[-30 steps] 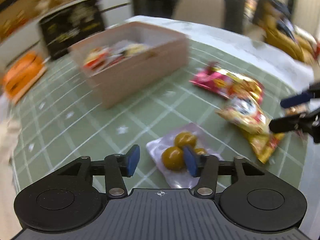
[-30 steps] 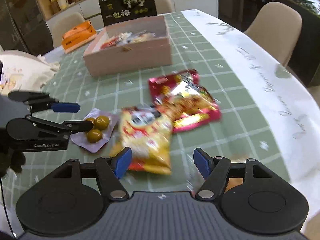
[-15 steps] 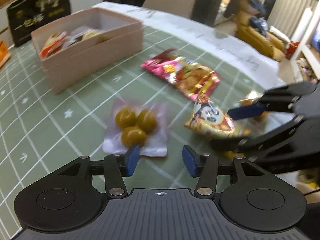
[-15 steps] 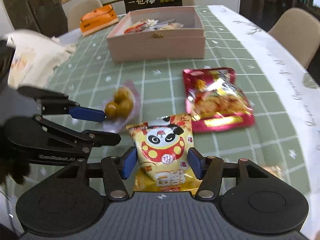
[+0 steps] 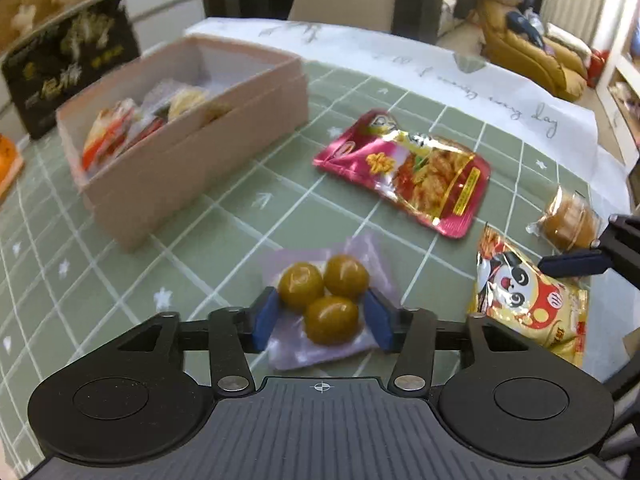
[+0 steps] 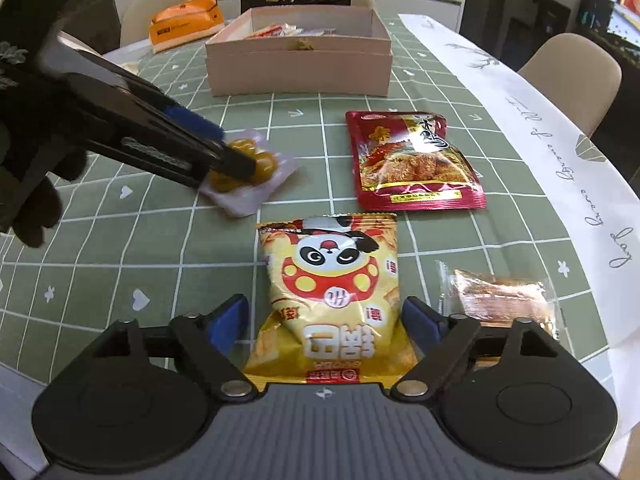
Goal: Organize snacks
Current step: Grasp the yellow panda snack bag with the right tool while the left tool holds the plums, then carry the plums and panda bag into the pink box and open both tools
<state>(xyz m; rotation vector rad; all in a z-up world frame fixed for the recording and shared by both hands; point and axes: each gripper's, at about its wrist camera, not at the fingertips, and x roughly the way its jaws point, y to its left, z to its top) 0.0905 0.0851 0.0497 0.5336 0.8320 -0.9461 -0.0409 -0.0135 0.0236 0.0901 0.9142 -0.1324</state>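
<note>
Both hand-held grippers now lower, open: left (image 5: 322, 316) astride plum pouch (image 5: 326, 304), right (image 6: 325, 322) astride panda bag (image 6: 330, 292).

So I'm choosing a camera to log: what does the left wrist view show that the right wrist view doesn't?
Only the left wrist view: the left gripper from behind, blue pads either side of the olive packet, and a sofa.
Only the right: the orange package and the right gripper straddling the panda bag.
Both: pink box, red pouch, wrapped cake.
</note>
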